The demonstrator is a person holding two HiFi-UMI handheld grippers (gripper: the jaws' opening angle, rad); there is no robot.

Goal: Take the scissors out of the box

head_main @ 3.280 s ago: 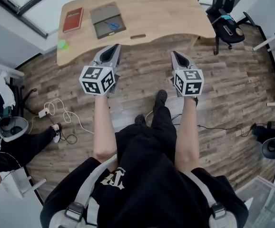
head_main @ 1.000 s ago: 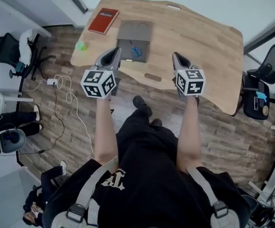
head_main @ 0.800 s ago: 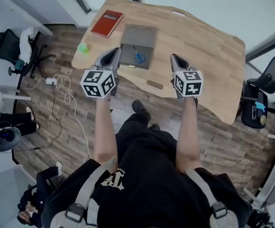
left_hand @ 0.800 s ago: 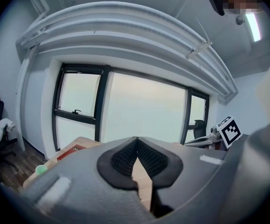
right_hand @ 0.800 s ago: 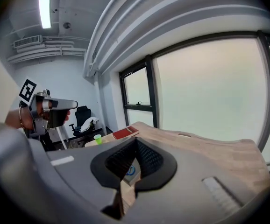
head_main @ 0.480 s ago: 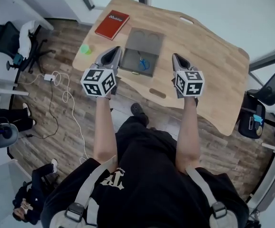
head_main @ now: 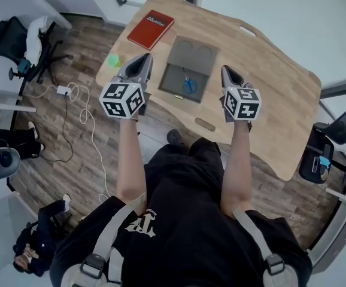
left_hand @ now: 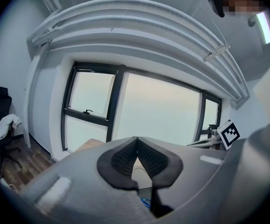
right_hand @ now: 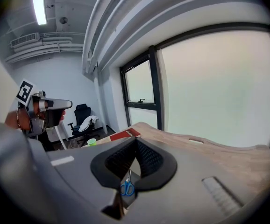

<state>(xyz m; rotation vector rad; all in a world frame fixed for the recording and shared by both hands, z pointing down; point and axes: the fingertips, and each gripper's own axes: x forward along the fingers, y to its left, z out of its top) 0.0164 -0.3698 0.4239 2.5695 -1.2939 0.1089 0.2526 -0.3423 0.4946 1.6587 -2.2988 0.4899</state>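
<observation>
Jaws of the left gripper (head_main: pixel 144 60) are clenched, pad tips touching, with nothing between them. Jaws of the right gripper (head_main: pixel 226 70) are likewise clenched and empty. Both grippers hang above the near edge of the desk (head_main: pixel 269 85), one on each side of the box (head_main: pixel 174 78), touching neither it nor its contents.

Task status: not started. The box stands open, lid folded back on its far side. The scissors (head_main: pixel 189 86) lie inside, toward the right wall. Remaining steps, as judged: open one pair of jaws, reach in, grasp, lift out.

Visibility limits:
- Left gripper view: the gripper body hides nearly all of the box.
- Right gripper view: only the blue handles show, below the pad tips.
- Head view: blades too small to resolve.

Farther left lie a green cup (head_main: pixel 113 60) and a red book (head_main: pixel 151 28).
</observation>
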